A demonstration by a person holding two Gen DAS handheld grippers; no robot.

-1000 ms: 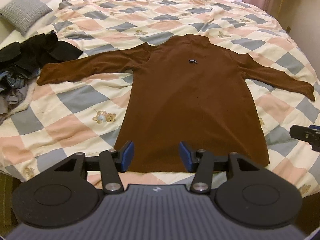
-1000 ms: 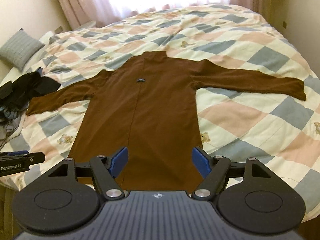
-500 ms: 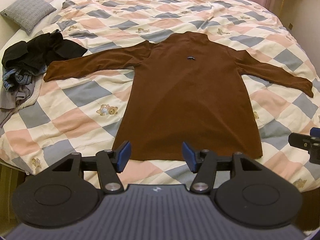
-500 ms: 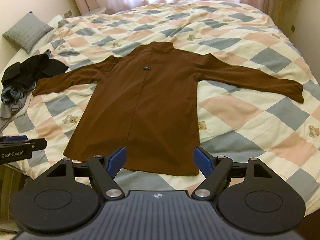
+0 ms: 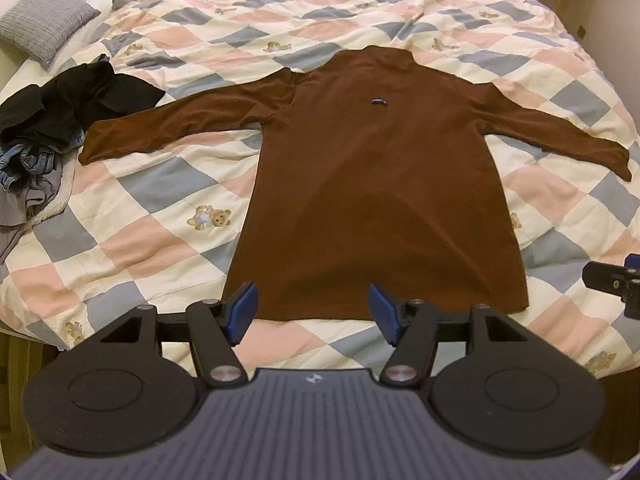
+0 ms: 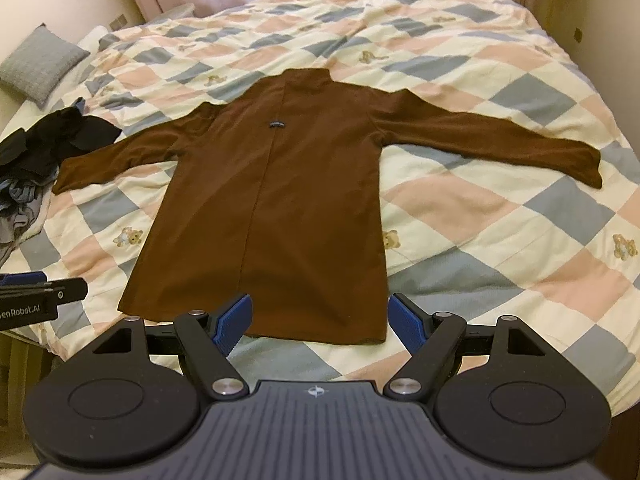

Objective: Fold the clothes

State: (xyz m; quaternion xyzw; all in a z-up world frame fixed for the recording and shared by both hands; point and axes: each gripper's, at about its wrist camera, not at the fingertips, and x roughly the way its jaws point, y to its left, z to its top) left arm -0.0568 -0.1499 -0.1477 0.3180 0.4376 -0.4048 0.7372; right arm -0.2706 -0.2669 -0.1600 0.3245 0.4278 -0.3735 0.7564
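A brown long-sleeved garment (image 5: 376, 184) lies flat on the bed, collar away from me, both sleeves spread out to the sides; it also shows in the right wrist view (image 6: 276, 208). My left gripper (image 5: 314, 308) is open and empty, held just short of the hem near its left part. My right gripper (image 6: 318, 318) is open and empty, just short of the hem near its right corner. Each gripper's body shows at the edge of the other's view.
The bed has a checked quilt (image 5: 160, 184) in pink, blue and cream. A pile of dark and blue clothes (image 5: 52, 120) lies at the left edge. A grey cushion (image 5: 44, 32) sits at the far left. Curtains and walls border the far side.
Both grippers have pulled back from over the hem toward the bed's near edge and risen a little. Both stay open. The garment has not moved.
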